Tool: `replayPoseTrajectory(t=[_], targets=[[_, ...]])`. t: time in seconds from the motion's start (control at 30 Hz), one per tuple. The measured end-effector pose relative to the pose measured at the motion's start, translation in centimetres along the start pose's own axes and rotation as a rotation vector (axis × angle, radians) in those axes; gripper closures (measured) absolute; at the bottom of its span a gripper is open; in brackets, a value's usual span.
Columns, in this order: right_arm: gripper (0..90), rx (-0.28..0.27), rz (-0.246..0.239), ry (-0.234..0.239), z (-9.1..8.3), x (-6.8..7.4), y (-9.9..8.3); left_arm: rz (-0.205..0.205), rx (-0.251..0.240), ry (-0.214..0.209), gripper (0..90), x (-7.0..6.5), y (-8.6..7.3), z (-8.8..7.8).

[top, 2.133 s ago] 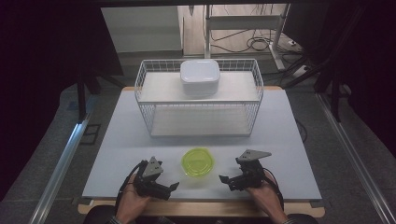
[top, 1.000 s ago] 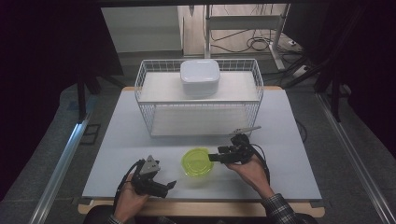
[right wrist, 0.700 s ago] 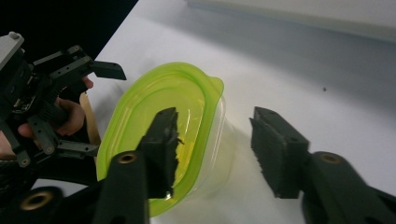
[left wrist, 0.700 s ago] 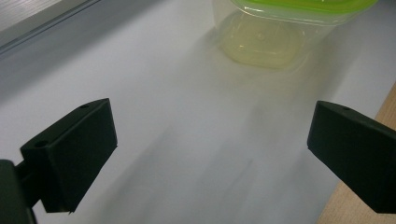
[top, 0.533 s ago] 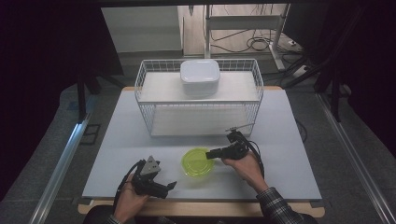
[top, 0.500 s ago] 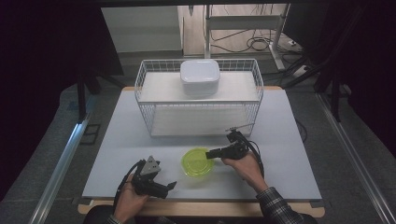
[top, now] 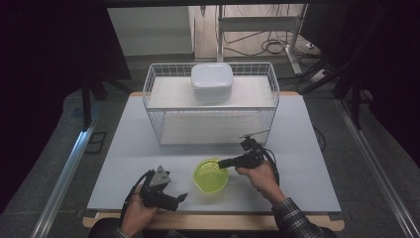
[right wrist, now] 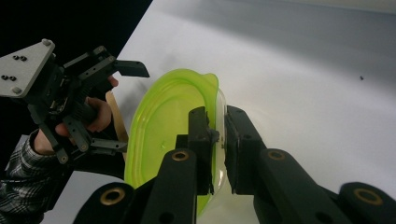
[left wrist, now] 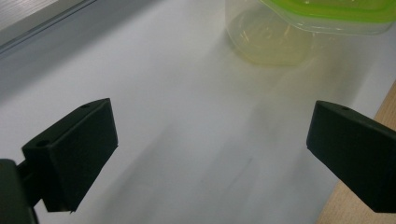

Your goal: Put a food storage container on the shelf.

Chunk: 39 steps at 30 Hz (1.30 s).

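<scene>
Your left gripper (top: 181,197) sits low at the near left of the table (top: 124,148), held in your left hand (top: 136,210), its jaws spread wide with nothing between them. In the left gripper view those two black jaws frame bare white tabletop, and the yellow-green container (left wrist: 299,28) lies ahead of them and to their right, well apart from both jaw tips. The wooden table edge (left wrist: 373,112) shows just beside the right-hand jaw.

To the right of that gripper, the container (top: 211,176) rests on the table between your two tools, its lid (right wrist: 163,126) on. Your right gripper (top: 221,163) reaches it from the right side, held in your right hand (top: 260,176). In the right gripper view the jaws are pressed together on the container's rim, one jaw over the lid and the other against the clear wall outside it.

Beyond your right gripper stands a white wire basket (top: 163,124), and a white lidded box (top: 212,82) sits on top of it, well apart from both tools.
</scene>
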State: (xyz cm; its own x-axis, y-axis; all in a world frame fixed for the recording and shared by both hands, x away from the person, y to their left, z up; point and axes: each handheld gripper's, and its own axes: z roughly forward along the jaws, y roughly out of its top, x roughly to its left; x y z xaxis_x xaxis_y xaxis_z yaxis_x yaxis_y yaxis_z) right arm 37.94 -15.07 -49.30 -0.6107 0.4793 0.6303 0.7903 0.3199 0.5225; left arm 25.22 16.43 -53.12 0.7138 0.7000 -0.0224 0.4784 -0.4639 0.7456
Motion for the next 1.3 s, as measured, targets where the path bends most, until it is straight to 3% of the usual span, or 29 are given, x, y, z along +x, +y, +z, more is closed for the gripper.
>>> replayPoseTrajectory(t=[0.67, 1.3], targets=[[82.5, -0.119, 0.007, 0.023, -3.8, 1.4, 1.1, -0.025, -0.034, 0.016, 1.0, 0.3, 0.0, -0.4], [82.5, -0.200, 0.000, 0.044, -7.1, 3.5, 3.7, -0.026, -0.029, 0.018, 1.0, 0.3, 0.0, -0.4]])
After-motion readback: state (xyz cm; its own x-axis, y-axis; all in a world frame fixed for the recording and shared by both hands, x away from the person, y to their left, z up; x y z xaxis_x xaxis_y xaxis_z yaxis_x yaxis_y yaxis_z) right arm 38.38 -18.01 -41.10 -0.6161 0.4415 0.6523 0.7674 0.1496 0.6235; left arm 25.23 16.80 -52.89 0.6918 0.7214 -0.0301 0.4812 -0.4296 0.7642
